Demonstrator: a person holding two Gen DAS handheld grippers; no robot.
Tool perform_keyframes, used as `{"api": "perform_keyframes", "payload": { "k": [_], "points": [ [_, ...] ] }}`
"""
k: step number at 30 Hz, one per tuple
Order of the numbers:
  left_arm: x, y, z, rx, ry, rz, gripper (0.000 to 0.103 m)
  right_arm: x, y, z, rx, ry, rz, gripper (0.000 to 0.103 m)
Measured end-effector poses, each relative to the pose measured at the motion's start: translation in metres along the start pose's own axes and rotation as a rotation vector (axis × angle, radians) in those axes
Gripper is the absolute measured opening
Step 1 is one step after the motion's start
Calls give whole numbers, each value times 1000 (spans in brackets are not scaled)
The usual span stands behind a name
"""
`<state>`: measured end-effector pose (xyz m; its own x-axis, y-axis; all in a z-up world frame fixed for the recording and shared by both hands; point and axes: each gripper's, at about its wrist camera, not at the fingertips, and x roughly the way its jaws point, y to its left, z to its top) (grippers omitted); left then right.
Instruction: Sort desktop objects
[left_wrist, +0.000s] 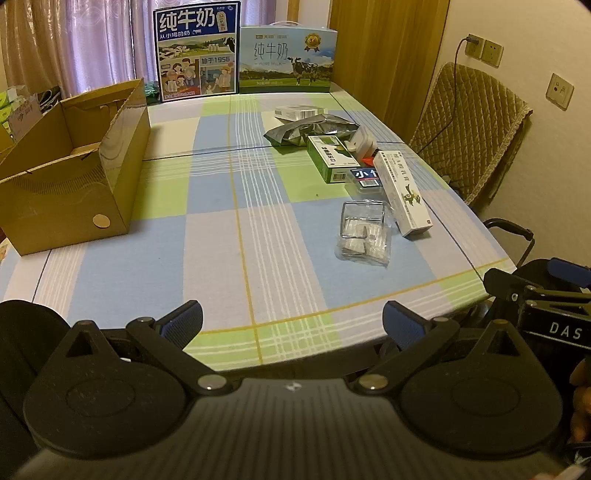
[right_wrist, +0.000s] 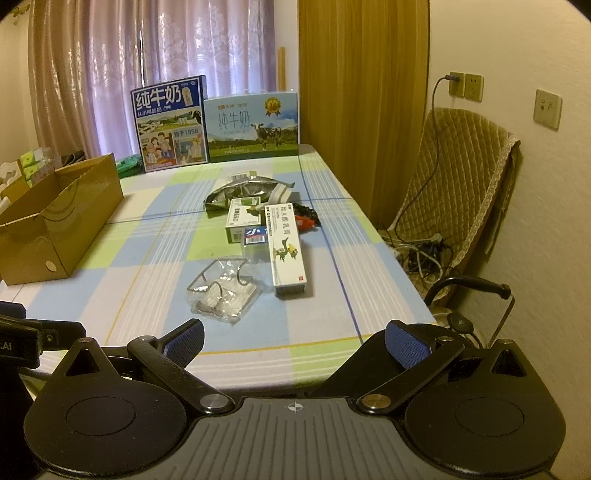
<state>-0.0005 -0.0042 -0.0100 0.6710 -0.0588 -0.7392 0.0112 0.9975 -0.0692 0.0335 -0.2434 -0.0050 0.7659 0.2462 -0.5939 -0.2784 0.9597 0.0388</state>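
The right gripper (right_wrist: 294, 341) hovers with jaws wide apart over the bench (right_wrist: 147, 266) edge; a cardboard box (right_wrist: 55, 221) sits left, small packages (right_wrist: 266, 236) clustered ahead.

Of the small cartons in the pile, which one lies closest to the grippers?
The long white carton, with a green-and-yellow figure printed on it. Its near end reaches past the green-and-white carton and the barcoded white box at the far end.

blue milk carton (left_wrist: 197, 51), desk's far edge: "纯牛奶", "1956". pale milk carton (left_wrist: 287, 59) beside it: "纯牛奶", "pure milk". small clear box (left_wrist: 365, 180), desk's right edge: "小". right gripper (left_wrist: 554, 314) label: "das".
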Motion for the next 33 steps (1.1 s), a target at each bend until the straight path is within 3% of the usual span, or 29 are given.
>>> {"api": "perform_keyframes", "payload": {
  "k": [33],
  "points": [
    [3, 0, -1, -10, 5, 2, 102, 1, -2, 0, -1, 12, -4, 101]
  ]
}}
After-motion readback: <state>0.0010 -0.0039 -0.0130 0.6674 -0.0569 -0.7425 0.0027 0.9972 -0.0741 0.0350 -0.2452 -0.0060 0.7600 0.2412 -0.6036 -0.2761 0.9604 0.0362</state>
